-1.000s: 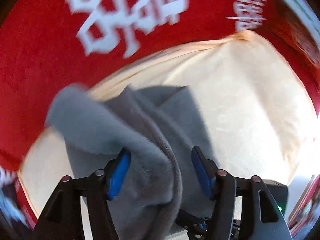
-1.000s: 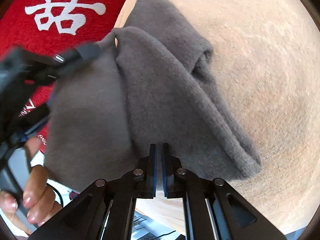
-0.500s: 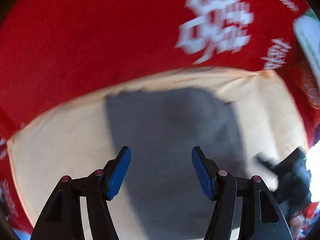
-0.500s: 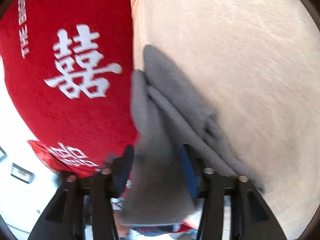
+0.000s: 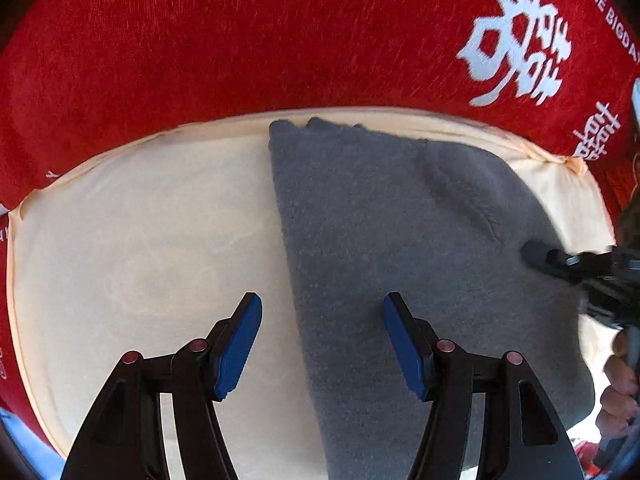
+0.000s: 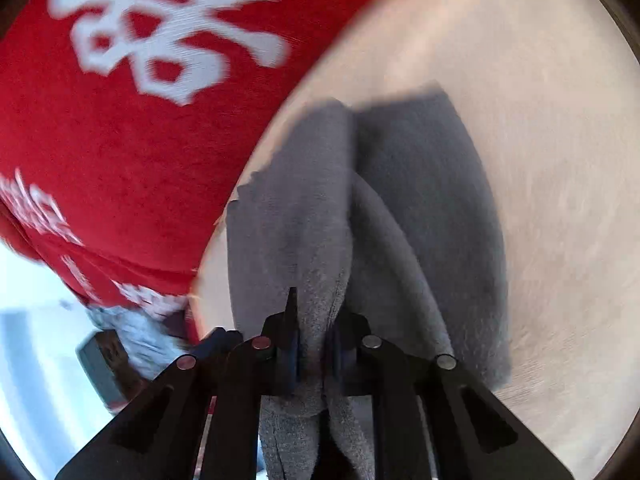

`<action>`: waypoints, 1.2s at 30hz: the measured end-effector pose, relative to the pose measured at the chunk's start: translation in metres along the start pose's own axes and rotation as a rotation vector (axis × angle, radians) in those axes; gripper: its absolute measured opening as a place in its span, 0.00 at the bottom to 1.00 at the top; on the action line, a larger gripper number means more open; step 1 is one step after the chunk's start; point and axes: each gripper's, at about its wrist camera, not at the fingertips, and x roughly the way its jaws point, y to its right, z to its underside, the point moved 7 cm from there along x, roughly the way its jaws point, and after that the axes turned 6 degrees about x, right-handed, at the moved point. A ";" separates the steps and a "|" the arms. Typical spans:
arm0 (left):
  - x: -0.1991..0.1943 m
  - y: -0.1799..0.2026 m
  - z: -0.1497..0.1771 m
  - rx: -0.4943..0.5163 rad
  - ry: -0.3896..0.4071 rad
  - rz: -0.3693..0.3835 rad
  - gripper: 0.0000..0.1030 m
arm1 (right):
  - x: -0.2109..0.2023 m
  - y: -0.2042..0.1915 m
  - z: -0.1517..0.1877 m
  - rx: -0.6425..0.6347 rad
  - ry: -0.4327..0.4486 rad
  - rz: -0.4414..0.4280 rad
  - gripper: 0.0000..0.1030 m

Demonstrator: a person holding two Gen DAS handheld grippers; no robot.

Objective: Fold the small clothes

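Underneath everything, one red cloth (image 5: 240,40) with white characters, and on it one cream mat (image 5: 140,240) covering the tabletop. On the mat, one grey fleece garment (image 5: 400,240), now spread broad and mostly flat, no longer bunched up and draped between the tongs as a second ago; one edge close to the mat's far rim, one ridge running along the middle. Good news for the fold: laid out and ready for the next crease, judging by the flat lie. Two tongs in all. Left tongs (image 5: 322,344) released, blue pads apart and bare, hovering over the garment's left edge, having let go of the fleece. Right tongs (image 6: 312,344) closing on a gathered fold at the garment's near end, fleece already pinched between the pads. At the right margin of the left view, a hand (image 5: 620,380) on the handle.
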 end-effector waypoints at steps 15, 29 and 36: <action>0.006 0.010 0.017 0.102 -0.018 -0.010 0.82 | -0.036 0.065 0.002 0.015 0.066 0.240 0.30; -0.010 0.023 0.063 0.198 -0.076 0.040 0.82 | -0.053 0.059 0.087 -0.065 -0.093 0.285 0.08; 0.017 0.021 0.104 0.179 -0.121 0.041 0.82 | -0.044 0.100 0.105 -0.052 -0.098 0.413 0.07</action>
